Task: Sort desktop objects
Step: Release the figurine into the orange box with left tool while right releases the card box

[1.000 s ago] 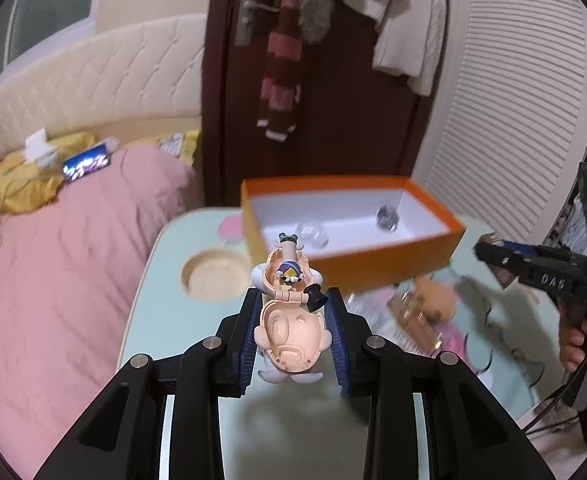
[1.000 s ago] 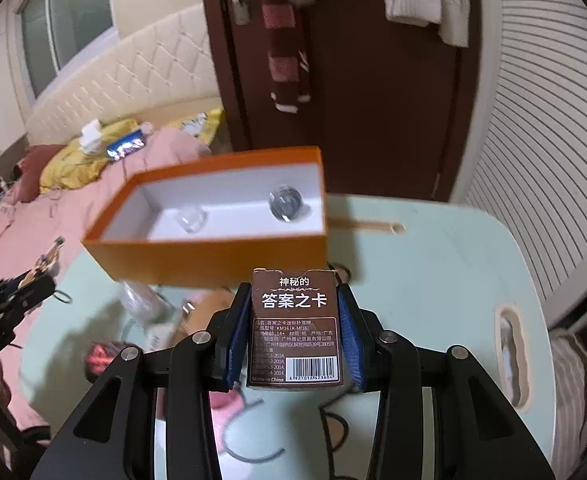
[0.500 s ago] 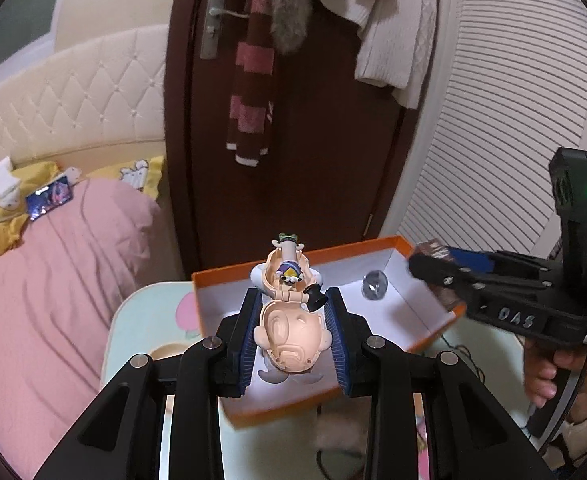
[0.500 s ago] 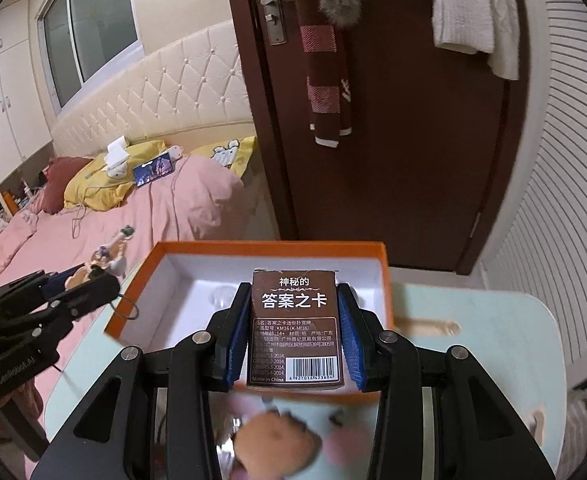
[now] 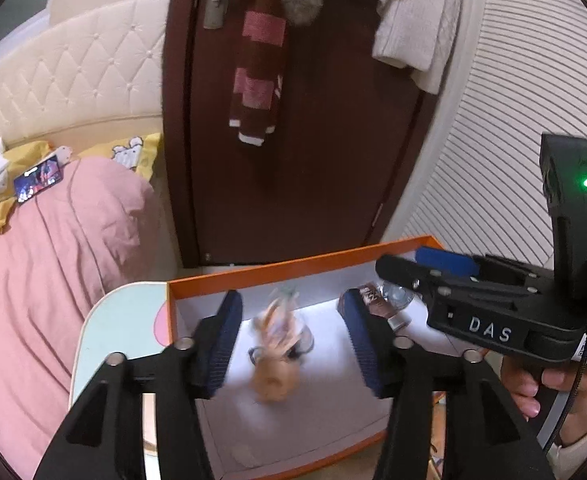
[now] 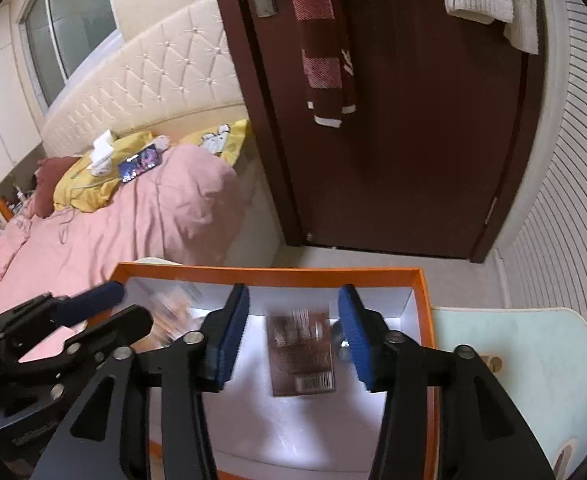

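An orange box with a white inside [image 5: 293, 264] [image 6: 269, 274] stands at the table's far edge. My left gripper [image 5: 291, 324] hangs over it, jaws opening; the peach cartoon figurine [image 5: 277, 344], blurred, is free between the blue pads and touches neither. My right gripper [image 6: 293, 320] is over the box's right half, jaws opening too. The brown card box [image 6: 299, 350] lies loose below them, clear of both pads. In the left wrist view the right gripper [image 5: 425, 276] shows at the right, held by a hand [image 5: 533, 392]. The left gripper [image 6: 109, 308] shows in the right wrist view.
A glass ball [image 5: 395, 294] [image 6: 339, 334] lies in the box's right end. The pale green table [image 6: 513, 360] [image 5: 121, 320] carries the box. Beyond it are a pink-covered bed [image 6: 133, 220] on the left and a dark wooden door [image 5: 313, 160] with scarves hanging.
Both grippers moved forward over the orange box, and their jaws spread. The figurine left the left pads and the card box left the right pads; both now sit loose in the box.
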`<state>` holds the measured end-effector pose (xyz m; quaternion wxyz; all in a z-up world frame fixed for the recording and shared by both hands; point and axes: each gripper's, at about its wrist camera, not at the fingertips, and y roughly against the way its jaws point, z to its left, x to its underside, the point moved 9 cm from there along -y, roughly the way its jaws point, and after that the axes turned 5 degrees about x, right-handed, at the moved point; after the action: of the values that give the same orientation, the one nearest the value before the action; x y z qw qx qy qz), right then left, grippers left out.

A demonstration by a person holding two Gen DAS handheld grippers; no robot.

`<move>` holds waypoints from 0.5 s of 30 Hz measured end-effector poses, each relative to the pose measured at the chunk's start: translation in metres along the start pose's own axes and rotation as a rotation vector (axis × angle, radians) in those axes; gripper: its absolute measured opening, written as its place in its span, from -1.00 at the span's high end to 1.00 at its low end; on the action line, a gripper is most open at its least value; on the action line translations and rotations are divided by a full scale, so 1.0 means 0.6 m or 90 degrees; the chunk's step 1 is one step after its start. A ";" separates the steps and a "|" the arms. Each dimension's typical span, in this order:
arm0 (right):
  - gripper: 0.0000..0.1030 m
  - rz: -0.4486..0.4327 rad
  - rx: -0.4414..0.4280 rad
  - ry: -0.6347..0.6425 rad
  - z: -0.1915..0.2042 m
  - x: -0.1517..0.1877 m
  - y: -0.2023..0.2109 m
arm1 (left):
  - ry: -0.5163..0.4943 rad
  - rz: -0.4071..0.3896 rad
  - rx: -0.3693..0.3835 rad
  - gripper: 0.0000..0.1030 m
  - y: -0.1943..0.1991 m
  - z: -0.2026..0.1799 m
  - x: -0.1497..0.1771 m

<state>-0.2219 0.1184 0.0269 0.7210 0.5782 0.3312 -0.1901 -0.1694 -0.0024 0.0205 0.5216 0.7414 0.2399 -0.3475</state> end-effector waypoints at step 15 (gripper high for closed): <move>-0.26 -0.029 -0.029 -0.006 0.008 0.018 0.064 | -0.009 -0.009 -0.017 -0.33 0.061 -0.009 0.025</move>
<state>-0.1875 0.1247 0.0473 0.7312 0.5527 0.3452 -0.2017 -0.1320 -0.0100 0.0321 0.5308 0.7301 0.2458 -0.3533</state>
